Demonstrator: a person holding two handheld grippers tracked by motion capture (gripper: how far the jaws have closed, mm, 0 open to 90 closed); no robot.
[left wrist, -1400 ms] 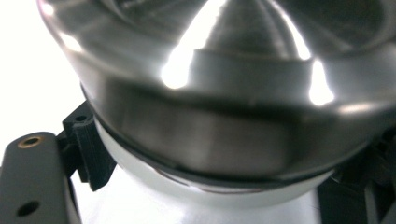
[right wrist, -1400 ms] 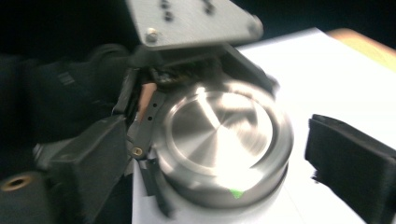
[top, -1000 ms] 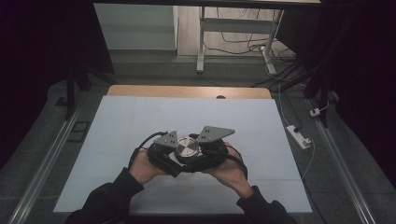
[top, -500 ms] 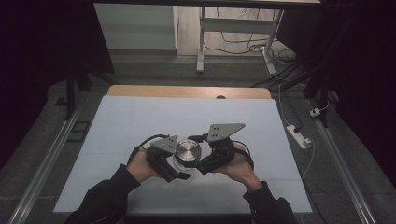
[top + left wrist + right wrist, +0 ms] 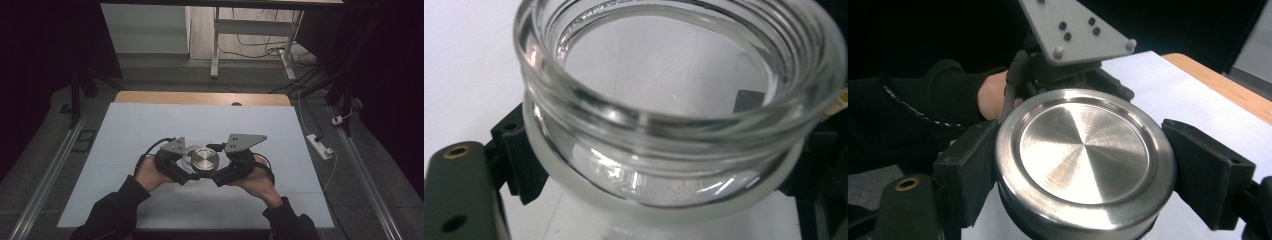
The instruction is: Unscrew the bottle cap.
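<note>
Right gripper view: right hand-held gripper [image 5: 1083, 165] clamps steel lid [image 5: 1084, 145]; left hand-held gripper [image 5: 664, 165] clamps glass jar [image 5: 674, 100].

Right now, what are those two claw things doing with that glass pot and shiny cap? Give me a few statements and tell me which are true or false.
1. The left gripper clamps a clear glass jar. True.
2. The jar's mouth is covered by its lid. False: the threaded mouth is open.
3. The right gripper holds a round metal lid between its jaws. True.
4. The lid is red plastic. False: it is brushed silver metal.
5. The table surface is dark green. False: it is white.
</note>
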